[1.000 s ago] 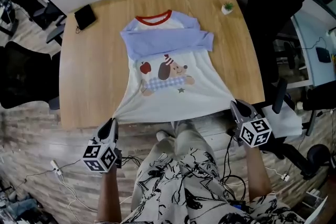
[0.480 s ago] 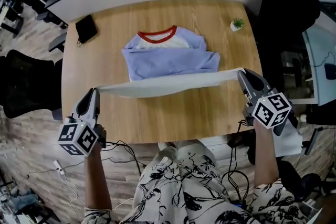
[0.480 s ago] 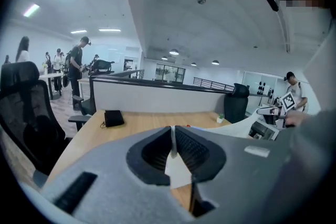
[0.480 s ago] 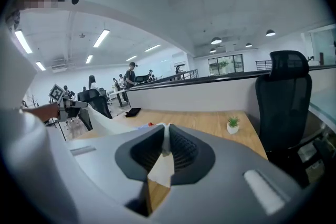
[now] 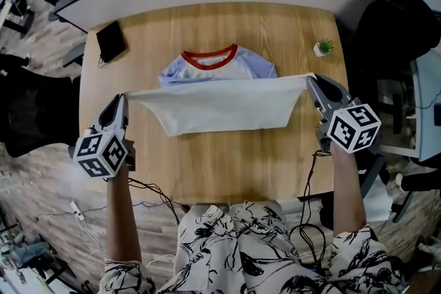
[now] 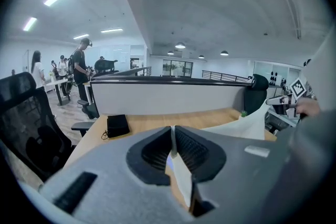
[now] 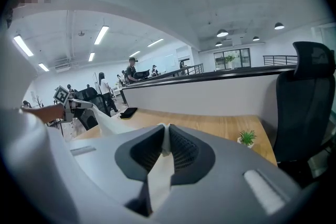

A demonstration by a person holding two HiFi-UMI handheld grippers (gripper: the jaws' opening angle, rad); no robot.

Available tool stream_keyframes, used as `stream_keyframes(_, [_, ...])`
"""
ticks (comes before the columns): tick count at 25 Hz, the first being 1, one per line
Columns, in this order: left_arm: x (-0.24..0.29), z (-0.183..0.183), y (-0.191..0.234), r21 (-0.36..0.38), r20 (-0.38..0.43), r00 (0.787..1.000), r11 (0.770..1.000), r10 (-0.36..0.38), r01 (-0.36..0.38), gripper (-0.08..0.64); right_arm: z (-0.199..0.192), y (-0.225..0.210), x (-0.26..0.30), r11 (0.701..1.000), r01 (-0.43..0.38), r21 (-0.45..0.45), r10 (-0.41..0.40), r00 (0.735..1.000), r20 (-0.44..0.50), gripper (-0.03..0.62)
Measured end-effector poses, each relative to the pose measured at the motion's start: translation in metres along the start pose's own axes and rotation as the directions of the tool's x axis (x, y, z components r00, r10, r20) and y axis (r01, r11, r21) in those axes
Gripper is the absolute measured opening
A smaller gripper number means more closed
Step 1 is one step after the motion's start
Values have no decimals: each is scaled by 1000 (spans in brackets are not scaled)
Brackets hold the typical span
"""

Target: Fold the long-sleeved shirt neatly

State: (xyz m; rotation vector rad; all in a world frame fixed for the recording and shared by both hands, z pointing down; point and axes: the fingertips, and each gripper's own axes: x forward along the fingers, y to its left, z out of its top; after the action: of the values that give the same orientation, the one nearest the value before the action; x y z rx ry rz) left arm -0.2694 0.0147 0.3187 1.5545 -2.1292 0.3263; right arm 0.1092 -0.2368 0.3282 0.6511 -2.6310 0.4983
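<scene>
Long-sleeved shirt: lies on the far half of the table, with its near part raised and pinched at both corners.

Left gripper: jaws pressed together on a fold of pale cloth at the left hem corner. Its own view shows the fabric caught between the ribbed pads.

Right gripper: jaws likewise closed on the right hem corner, with white cloth trapped between them.

Purpose of hold, as judged: the two grippers stand well apart and level with each other, so the hem is stretched into a straight, taut edge. That edge sits over the chest, just short of the collar. This suits a bottom-to-top fold, in which the lower half is laid squarely over the upper half. The tension keeps wrinkles out, and the raised edge lets the fold line form cleanly on the wood.

Visible cloth: plain whitish underside facing up, with the blue shoulders and red neckband beyond it.

Surroundings: a black case at the far left corner and a small potted plant at the far right corner, both well apart from the shirt. A black chair stands to the right of the table.

Writing: none can be read. No brand or label shows on the cloth. The marker cubes carry black-and-white square patterns only.
</scene>
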Motion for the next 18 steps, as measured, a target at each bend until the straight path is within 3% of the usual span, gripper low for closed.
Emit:
stream_keyframes(5, [53,6,15,30,-35,999,999,17,-16,29,-2,-26,48,999,32,17,-31,998,-54,37])
stream_keyframes(10, [125,-18,40,56,-126,992,998,-4,11,31,-19,-46,101,995,90,44,-84,990,-111,38])
stream_keyframes(15, [189,-47,46,24,-209,975,997,-70,77,31,-54,-79,147,978,176,111,-151,969,-197,38])
stream_keyframes(18, [226,-62,54,-34,-256,962,995,-97,91,32,-73,-99,173,964,214,159,-173,956,-239,40])
